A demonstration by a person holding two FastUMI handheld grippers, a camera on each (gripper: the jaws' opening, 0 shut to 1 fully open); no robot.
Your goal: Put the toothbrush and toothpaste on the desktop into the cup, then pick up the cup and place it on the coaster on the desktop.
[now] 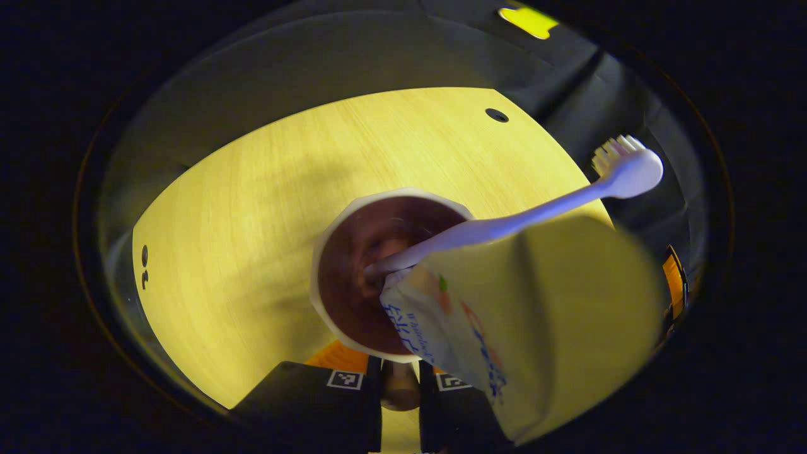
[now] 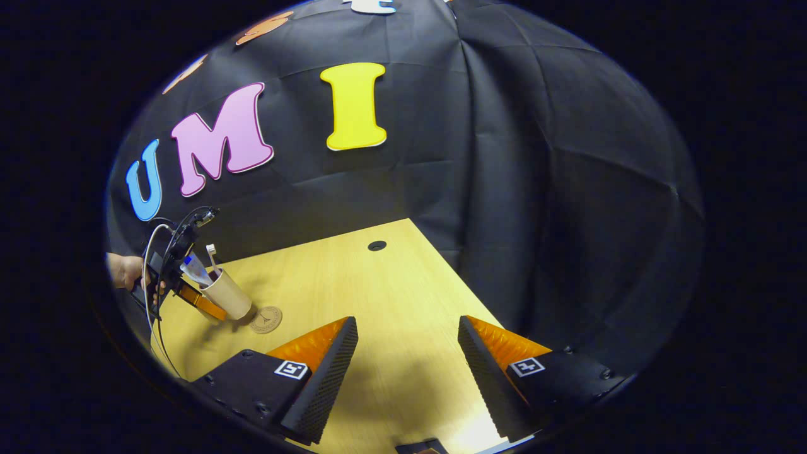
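Paper cup [image 1: 378, 277] holds toothbrush [image 1: 536, 211] and toothpaste [image 1: 504, 315], left hand-held gripper [image 1: 400, 384] clamped on its rim; right hand-held gripper [image 2: 406, 366] apart.

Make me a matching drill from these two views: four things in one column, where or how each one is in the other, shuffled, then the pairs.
1. toothbrush
2. cup
3. coaster
4. right claw

A. flat on the desktop, bare
B. open, holding nothing
C. handle down in the cup, bristles up
D. gripped by the left claw, tilted beside the coaster

Pairs: 1-C, 2-D, 3-A, 4-B
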